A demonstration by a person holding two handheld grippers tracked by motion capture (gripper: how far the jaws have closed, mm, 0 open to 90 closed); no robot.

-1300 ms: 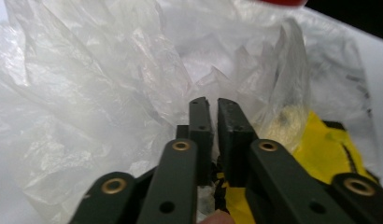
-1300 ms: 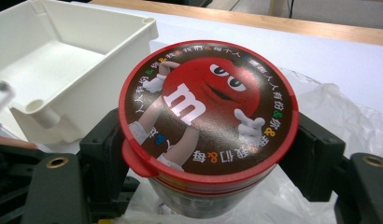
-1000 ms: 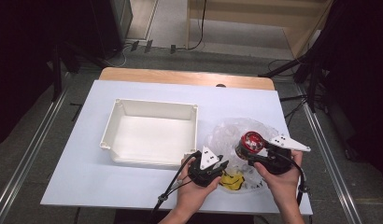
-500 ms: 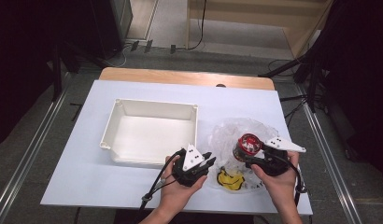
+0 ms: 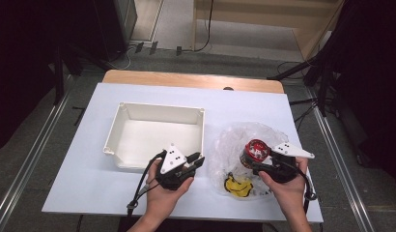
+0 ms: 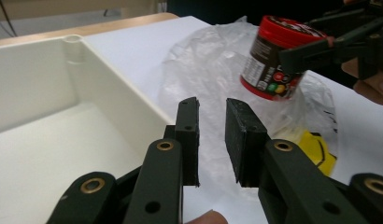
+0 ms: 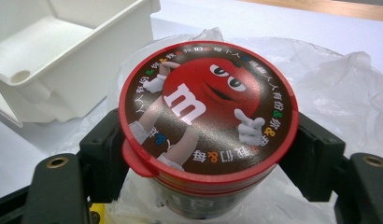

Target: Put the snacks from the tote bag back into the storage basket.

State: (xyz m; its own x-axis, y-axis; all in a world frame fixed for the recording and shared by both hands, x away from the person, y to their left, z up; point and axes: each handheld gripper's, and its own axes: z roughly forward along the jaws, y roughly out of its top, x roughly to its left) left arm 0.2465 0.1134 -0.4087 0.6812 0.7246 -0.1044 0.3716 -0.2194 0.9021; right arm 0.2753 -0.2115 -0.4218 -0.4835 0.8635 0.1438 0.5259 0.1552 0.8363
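Note:
My right gripper (image 5: 254, 163) is shut on a round candy tub (image 5: 256, 149) with a red lid, held upright over a crumpled clear plastic bag (image 5: 234, 140). In the right gripper view the jaws press the tub (image 7: 206, 107) from both sides. My left gripper (image 5: 198, 162) hovers at the near right corner of the white tray (image 5: 120, 145), left of the bag. Its jaws (image 6: 212, 112) stand a narrow gap apart with nothing between them. The left gripper view also shows the tub (image 6: 273, 60) in the right gripper's fingers (image 6: 311, 49).
A yellow packet (image 5: 237, 186) lies in the bag's near part. The white tray (image 6: 110, 74) is empty and sits mid-table. A wooden strip (image 5: 191, 79) runs along the table's far edge, with dark floor and cables beyond.
The left hand has moved left and a little up, away from the bag and the yellow packet to the tray's near corner. The right hand and tub have stayed put.

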